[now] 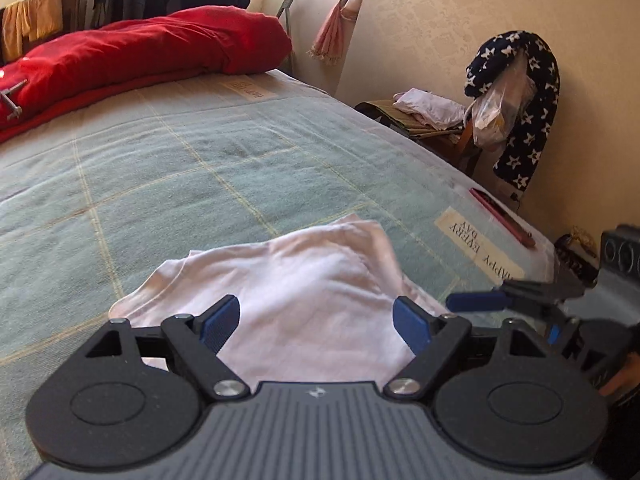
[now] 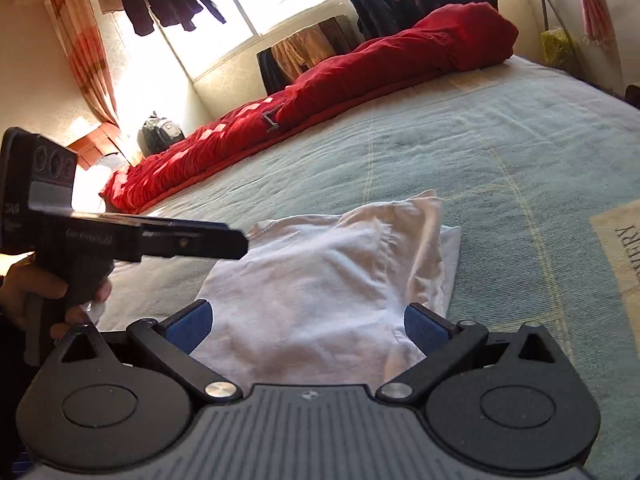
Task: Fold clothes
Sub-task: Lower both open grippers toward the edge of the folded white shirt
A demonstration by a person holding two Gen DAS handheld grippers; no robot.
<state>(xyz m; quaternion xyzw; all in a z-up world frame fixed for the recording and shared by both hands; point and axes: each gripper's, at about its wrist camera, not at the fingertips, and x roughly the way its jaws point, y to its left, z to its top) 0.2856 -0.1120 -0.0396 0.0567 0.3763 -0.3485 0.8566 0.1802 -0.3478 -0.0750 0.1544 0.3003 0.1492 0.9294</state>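
Looking along the left gripper [image 1: 316,324], the white shirt [image 1: 304,272] lies folded on the bed [image 1: 160,160] straight ahead and below, stretching away from the spread, empty jaws; neither blue pad presses the cloth. From the right gripper [image 2: 308,326] the same shirt [image 2: 328,264] sits dead ahead, jaws likewise wide and holding nothing. Both hands seem about equally near; the left gripper crosses in from that side.
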